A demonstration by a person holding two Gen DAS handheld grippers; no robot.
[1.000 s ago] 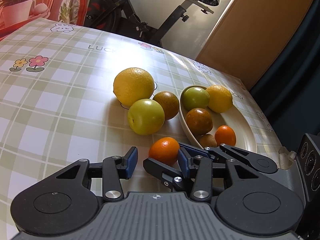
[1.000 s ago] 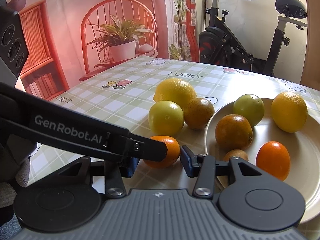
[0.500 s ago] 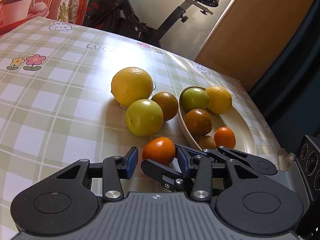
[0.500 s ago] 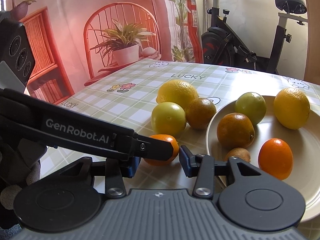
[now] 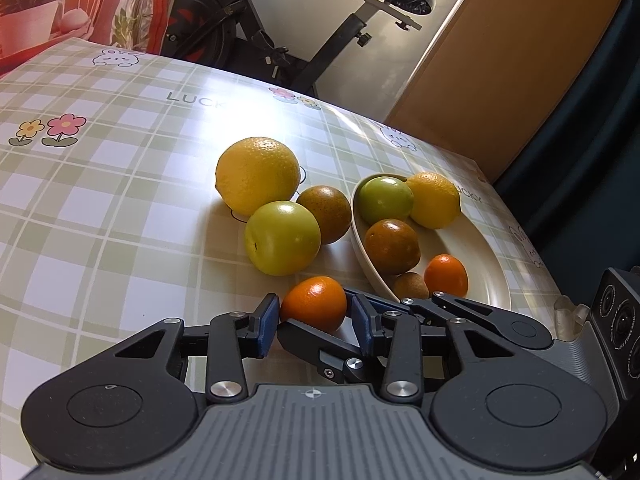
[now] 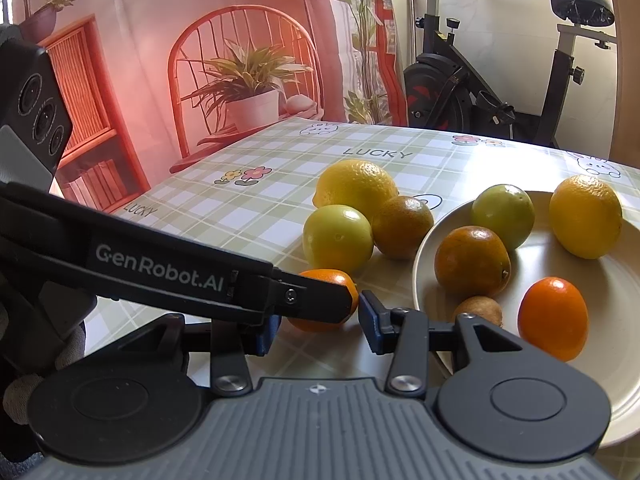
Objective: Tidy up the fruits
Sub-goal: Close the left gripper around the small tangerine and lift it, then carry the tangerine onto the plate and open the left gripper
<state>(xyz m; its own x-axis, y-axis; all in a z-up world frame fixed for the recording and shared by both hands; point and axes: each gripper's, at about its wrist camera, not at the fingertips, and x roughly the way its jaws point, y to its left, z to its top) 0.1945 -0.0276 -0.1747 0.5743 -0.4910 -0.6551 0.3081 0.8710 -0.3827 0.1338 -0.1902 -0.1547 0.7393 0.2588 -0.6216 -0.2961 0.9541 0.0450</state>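
A small orange mandarin [image 5: 314,301] lies on the checked tablecloth, just left of a cream plate [image 5: 476,240]. Both grippers are open and crossed around it. My left gripper [image 5: 314,326] has a blue pad [image 5: 267,320] on each side of the mandarin. My right gripper [image 6: 316,326] comes from the plate side, and the left gripper's finger [image 6: 312,300] lies across the mandarin [image 6: 326,280] in its view. I cannot tell whether any pad touches the fruit. The plate [image 6: 560,256] holds several fruits.
On the cloth behind the mandarin sit a large yellow citrus [image 5: 258,176], a green fruit [image 5: 282,238] and a brownish orange [image 5: 326,214], touching one another beside the plate. An exercise bike [image 6: 480,92] stands beyond the table's far edge.
Both grippers have crept forward toward the mandarin, so it now sits deeper between the left pads. The fruits have not moved.
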